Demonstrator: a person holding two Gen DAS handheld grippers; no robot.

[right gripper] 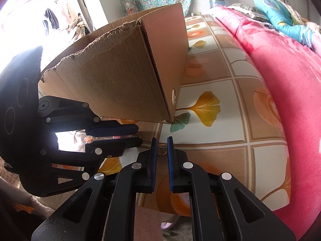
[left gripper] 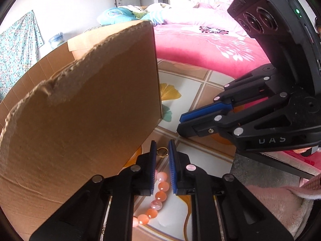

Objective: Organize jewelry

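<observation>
A small gold ring (left gripper: 162, 152) lies on the patterned table, just beyond my left gripper (left gripper: 163, 143), which is open with its blue pads on either side of it. A string of orange-pink beads (left gripper: 158, 196) lies on the table under the left gripper. In the right wrist view the ring (right gripper: 162, 149) lies between the tips of my right gripper (right gripper: 161, 140), which is open and empty. The left gripper (right gripper: 138, 134) shows there at the left. The right gripper (left gripper: 179, 123) shows in the left view, nearly closed and empty. A brown cardboard box (right gripper: 124, 76) stands open beside both.
The table (right gripper: 230, 120) has a tile and ginkgo-leaf pattern. A pink blanket on a bed (right gripper: 280, 80) borders the table's far side. The box's torn edge (left gripper: 60, 76) rises close on my left. A pink fuzzy sleeve (left gripper: 280, 202) is at the lower right.
</observation>
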